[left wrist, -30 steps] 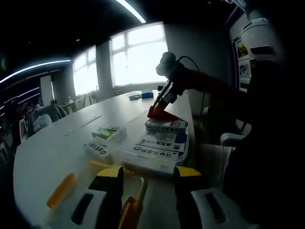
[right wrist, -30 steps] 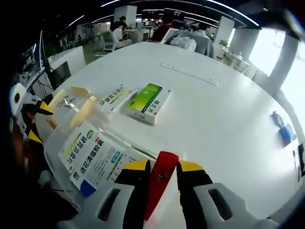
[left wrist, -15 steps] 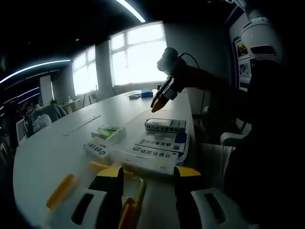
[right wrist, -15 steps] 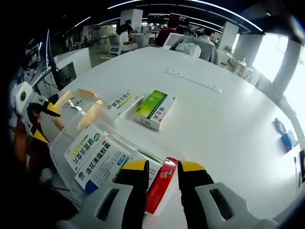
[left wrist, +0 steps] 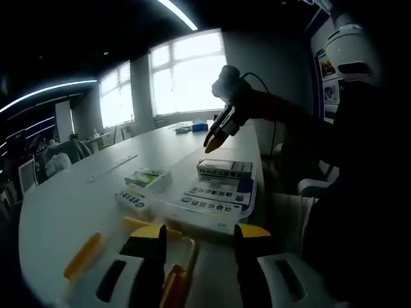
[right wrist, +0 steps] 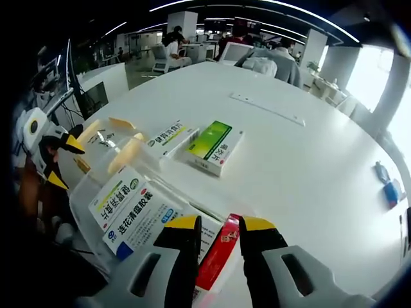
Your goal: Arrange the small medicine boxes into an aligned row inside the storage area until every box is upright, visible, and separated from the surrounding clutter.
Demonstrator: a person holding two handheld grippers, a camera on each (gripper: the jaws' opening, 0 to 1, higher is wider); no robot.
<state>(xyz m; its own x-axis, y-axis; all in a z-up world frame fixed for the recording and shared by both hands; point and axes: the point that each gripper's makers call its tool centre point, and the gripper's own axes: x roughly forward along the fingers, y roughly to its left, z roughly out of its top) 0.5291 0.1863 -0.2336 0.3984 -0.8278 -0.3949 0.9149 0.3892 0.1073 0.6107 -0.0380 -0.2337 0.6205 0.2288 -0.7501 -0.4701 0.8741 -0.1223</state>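
A clear storage box [left wrist: 200, 222] [right wrist: 82, 204] sits at the table's near edge. A white-and-blue medicine box [left wrist: 218, 191] [right wrist: 138, 218] lies flat inside it, and a white box [left wrist: 225, 168] stands on edge behind. A red box [right wrist: 218, 253] lies in the storage box under my right gripper [right wrist: 219, 223], whose jaws stand apart and clear of it. Seen from the left gripper view, the right gripper [left wrist: 214, 144] hovers above the box's far end. My left gripper [left wrist: 204, 232] [right wrist: 54, 160] is open at the near end. A green box [left wrist: 146, 178] [right wrist: 215, 144] and a white box [left wrist: 131, 200] [right wrist: 168, 136] lie on the table outside.
Orange latches [left wrist: 83, 253] [right wrist: 125, 154] of the clear lid lie on the white table [right wrist: 302, 179] beside the storage box. A long white strip [right wrist: 266, 109] lies further out. Small blue items [right wrist: 385, 179] sit near the far edge. People and chairs are beyond the table.
The right gripper let go of the red box in the storage box and lifted off it. The left gripper has stayed in place.
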